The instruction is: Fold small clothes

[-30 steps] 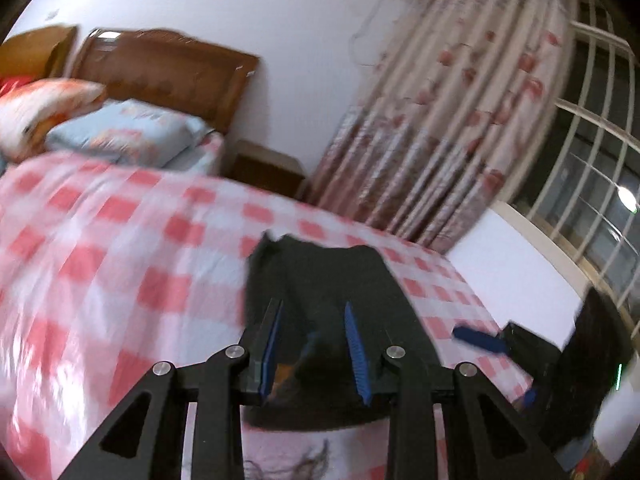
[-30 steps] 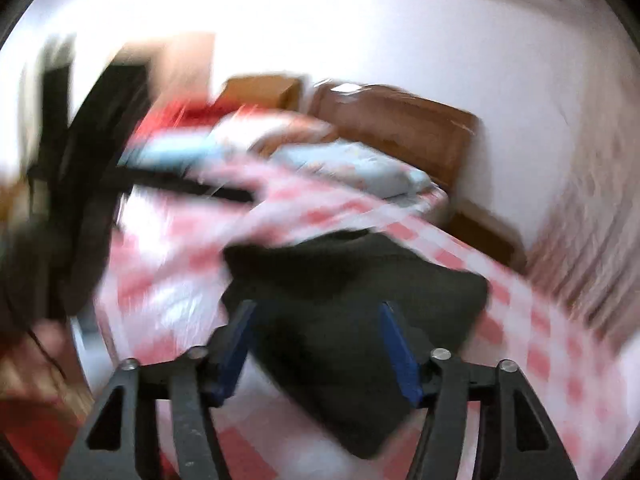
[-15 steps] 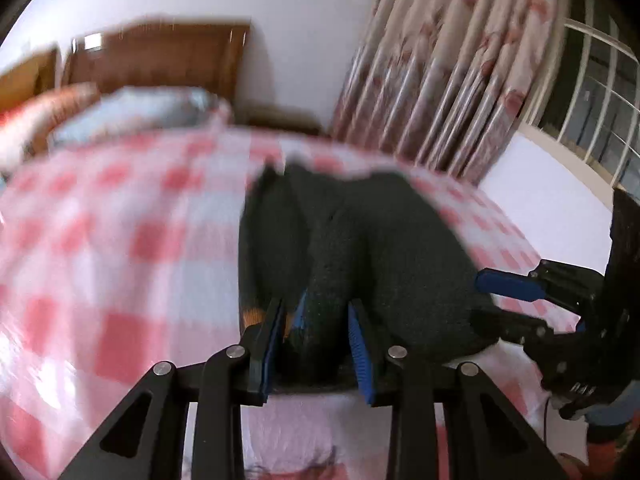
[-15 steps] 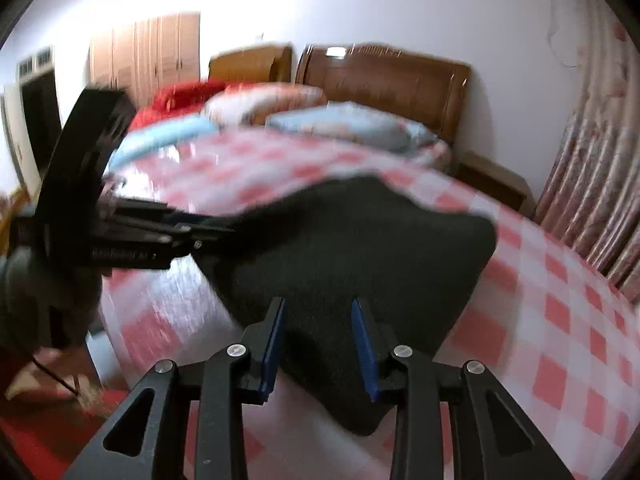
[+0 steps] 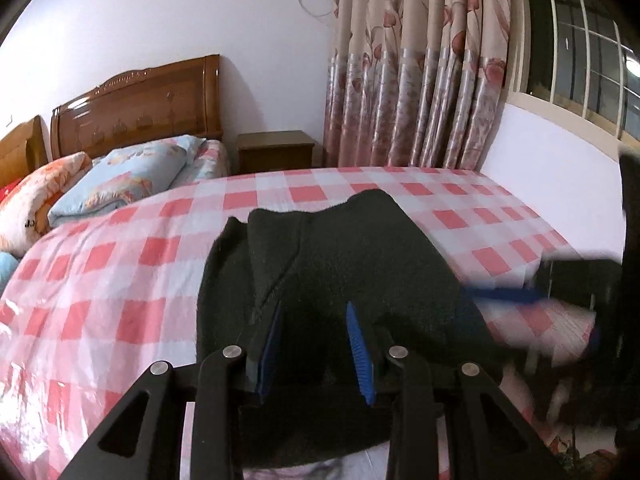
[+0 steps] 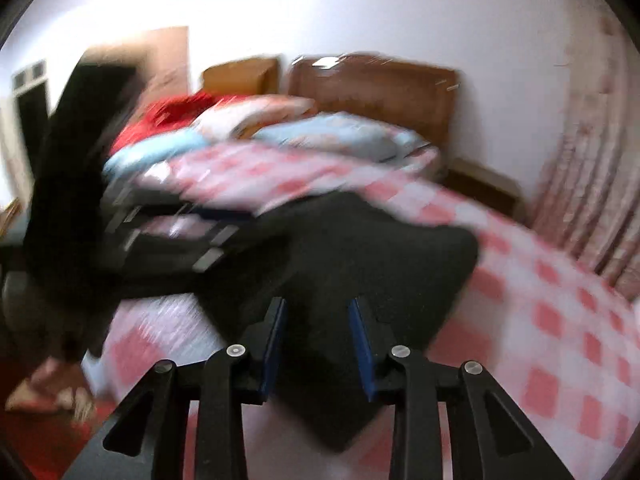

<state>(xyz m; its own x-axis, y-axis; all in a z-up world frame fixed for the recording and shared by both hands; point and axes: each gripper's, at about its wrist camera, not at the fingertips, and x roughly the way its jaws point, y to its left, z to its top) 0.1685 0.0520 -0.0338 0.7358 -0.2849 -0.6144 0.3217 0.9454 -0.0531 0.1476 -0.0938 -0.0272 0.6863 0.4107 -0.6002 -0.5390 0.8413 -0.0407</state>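
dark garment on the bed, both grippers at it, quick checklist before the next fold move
1. Left gripper closed on the dark garment: ok, cloth fills the gap between its pads.
2. Right gripper closed on the garment's near edge: ok, though that view is blurred.
3. Garment lying flat: not ok, a raised fold runs up from the left pads.
4. Checked bed cover beyond the garment free: ok.
5. Far edges lined up: cannot tell.

Garment [image 5: 344,264] on bed [image 5: 100,280], pillows [image 5: 120,176] behind.
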